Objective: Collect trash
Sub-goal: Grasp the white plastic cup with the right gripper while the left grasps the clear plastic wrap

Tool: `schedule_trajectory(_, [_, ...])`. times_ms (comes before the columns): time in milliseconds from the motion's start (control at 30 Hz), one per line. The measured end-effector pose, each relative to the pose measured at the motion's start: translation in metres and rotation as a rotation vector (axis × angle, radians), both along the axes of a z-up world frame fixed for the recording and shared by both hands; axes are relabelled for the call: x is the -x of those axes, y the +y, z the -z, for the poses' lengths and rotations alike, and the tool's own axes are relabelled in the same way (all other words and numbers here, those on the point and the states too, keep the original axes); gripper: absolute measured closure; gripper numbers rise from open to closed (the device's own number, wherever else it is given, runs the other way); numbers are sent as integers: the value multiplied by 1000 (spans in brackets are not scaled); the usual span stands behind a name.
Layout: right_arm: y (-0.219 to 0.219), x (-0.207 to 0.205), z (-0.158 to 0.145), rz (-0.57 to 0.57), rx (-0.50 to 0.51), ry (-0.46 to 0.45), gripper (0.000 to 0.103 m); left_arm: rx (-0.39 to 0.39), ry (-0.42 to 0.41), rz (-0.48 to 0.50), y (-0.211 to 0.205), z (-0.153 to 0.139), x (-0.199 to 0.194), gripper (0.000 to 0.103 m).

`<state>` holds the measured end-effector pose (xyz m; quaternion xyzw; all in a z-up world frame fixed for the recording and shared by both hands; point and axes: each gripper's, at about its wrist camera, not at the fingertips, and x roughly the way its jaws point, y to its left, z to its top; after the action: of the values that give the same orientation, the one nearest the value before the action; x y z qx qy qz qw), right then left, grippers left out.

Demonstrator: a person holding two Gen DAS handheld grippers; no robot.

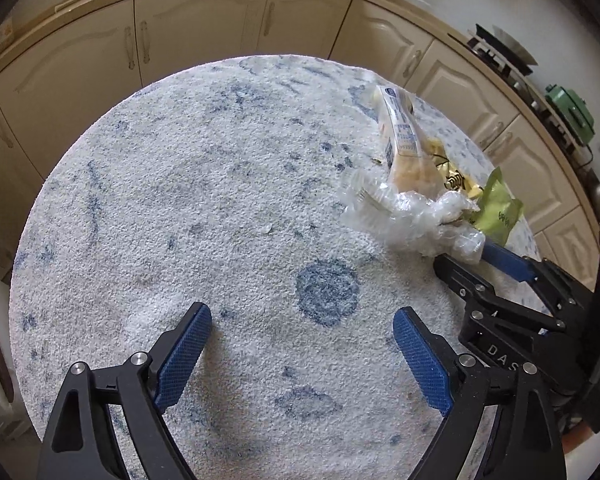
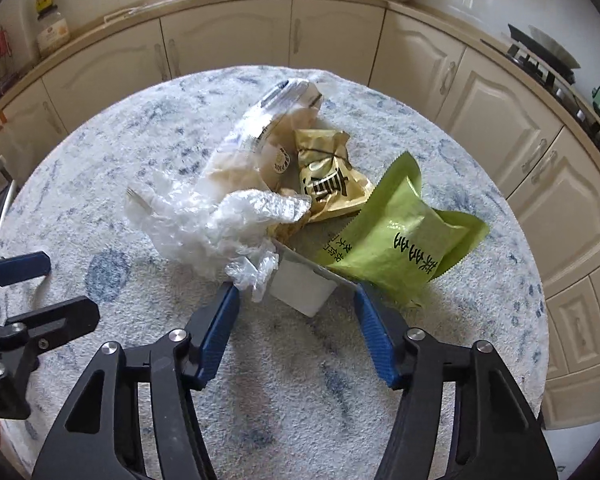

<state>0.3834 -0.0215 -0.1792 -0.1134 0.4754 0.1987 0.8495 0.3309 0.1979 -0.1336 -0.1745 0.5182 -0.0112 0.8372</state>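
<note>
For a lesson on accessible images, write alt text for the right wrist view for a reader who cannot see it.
The right claw reaches with open jaws toward a small white tub at the near edge of a trash pile on a round blue-speckled rug. Crumpled clear plastic, a gold wrapper and a green snack packet make up the pile; the left claw shows at far left.

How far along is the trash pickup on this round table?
Nothing looks collected yet. The clear plastic, gold wrapper, green packet and white cup lie heaped on the table. The right tool brackets the cup; the left tool is empty.
</note>
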Motion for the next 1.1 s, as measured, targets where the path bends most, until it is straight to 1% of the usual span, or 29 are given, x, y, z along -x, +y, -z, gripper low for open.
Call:
schedule_trajectory(100, [-4,-3,0,9,-26,1,50,4,4,8,-3,1,-5,13])
schedule_trajectory(133, [-6,-4,0,16,-36,-4,56,8,6,7,-4,0,-6,13])
schedule_trajectory(167, [-8,-5,0,22,-46,-5,59,23,11,9,-5,0,-9,13])
schedule_trajectory(233, [-12,-5,0,28,-69,-2,59,84,25,19,-9,-2,-13,11])
schedule_trajectory(300, [-15,-2,0,41,-67,-15,59,130,30,39,-13,-4,-21,9])
schedule_trajectory(333, [-15,0,0,45,-65,-19,59,132,27,47,-16,-7,-27,8])
schedule_trajectory(433, [-23,4,0,60,-91,-12,59,59,24,52,-27,-12,-43,7])
schedule_trajectory(500, [-30,5,0,78,-110,-7,59,39,37,65,-35,-11,-53,7])
schedule_trajectory(567, [-35,5,0,98,-117,-5,59,50,75,73,-42,-5,-62,7])
schedule_trajectory(633, [-41,5,0,115,-124,1,59,88,96,89,-49,2,-69,6])
schedule_trajectory(667, [-43,5,0,121,-129,3,59,85,93,91,-53,4,-72,2])
schedule_trajectory(733, [-46,6,-1,127,-135,7,59,74,72,91,-57,4,-76,3])
schedule_trajectory(800, [-51,6,-1,139,-142,12,59,57,52,96,-60,5,-78,11])
schedule_trajectory(833, [-53,6,0,143,-145,14,59,31,34,103,-61,4,-79,28])
schedule_trajectory(867, [-56,6,0,145,-150,17,59,-12,22,115,-64,4,-79,50])
schedule_trajectory(900, [-57,7,-1,146,-154,21,59,-58,19,123,-67,3,-79,57])
schedule_trajectory(933, [-59,7,-1,150,-156,23,59,-82,11,126,-71,4,-76,59])
schedule_trajectory(1000, [-62,8,-1,156,-157,27,59,-114,-21,159,-80,2,-68,69])
schedule_trajectory(1033, [-63,8,-1,158,-157,28,59,-136,-28,171,-84,1,-64,87])
schedule_trajectory(1067, [-65,10,-1,160,-156,28,59,-150,-32,181,-87,0,-58,101])
schedule_trajectory(1100, [-66,12,-1,161,-156,30,59,-153,-37,192,-90,0,-53,100])
